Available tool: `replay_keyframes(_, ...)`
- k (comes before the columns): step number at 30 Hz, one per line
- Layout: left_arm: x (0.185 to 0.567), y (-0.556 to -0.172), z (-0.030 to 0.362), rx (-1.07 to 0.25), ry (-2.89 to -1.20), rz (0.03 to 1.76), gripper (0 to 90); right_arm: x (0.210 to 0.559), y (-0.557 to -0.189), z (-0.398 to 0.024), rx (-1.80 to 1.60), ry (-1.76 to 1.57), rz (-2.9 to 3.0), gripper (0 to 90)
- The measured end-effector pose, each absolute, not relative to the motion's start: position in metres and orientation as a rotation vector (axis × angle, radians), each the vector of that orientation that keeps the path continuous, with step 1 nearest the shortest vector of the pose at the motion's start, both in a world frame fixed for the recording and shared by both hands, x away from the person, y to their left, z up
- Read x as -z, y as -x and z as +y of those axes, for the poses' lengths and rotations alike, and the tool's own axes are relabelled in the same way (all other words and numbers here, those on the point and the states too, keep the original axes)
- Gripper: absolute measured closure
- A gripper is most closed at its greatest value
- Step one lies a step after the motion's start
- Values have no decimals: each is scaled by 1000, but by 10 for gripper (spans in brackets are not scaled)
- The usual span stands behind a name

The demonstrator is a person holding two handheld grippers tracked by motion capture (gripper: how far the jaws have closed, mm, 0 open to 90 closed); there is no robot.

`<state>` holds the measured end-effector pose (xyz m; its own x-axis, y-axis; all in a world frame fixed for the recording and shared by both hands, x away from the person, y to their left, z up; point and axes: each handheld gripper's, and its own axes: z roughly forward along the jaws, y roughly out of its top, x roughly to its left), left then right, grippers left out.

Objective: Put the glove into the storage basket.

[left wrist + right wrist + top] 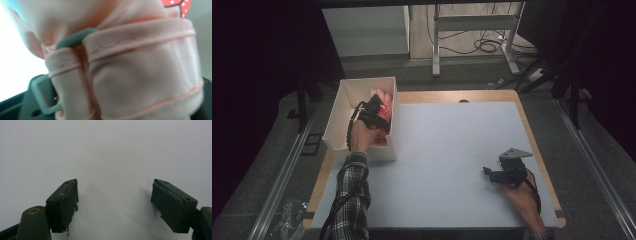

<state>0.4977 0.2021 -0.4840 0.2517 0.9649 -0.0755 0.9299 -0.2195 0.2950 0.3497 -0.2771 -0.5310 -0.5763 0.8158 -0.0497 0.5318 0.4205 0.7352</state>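
Item: pink fabric piece (140, 75) with stitched straps and a grey buckle (45, 100), lying inside the white box (337, 112) at the table's left edge.
Left gripper (379, 111): lowered into the box, right at the fabric; whether its jaws pinch the fabric cannot be told.
Right gripper (113, 202): jaws spread wide, nothing between them, over the pale table mat (452, 145), well apart from the box.

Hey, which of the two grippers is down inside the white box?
The left gripper: it reaches into the white box at the pink fabric item. The right gripper rests apart on the bare table, jaws open.
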Motion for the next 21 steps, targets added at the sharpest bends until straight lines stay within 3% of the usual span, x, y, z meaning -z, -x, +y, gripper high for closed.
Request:
replay_keyframes(3, 484, -497, 201, -167, -2262, 1753, 65, 531, -350, -277, -966, -1149, 2279, 219)
replay_keyframes(6, 477, -493, 205, -181, -2236, 1758, 27, 531, -350, -277, -965, -1148, 2279, 219)
replay_keyframes(12, 452, -481, 222, -213, -2154, 1702, 35, 531, -350, -277, -965, -1149, 2279, 219)
replay_keyframes(15, 442, -476, 231, -238, -2102, 1668, 89, 531, -350, -277, -965, -1149, 2279, 219)
replay_keyframes(21, 433, -466, 242, -282, -2028, 1628, 389, 531, -350, -277, -965, -1149, 2279, 219)
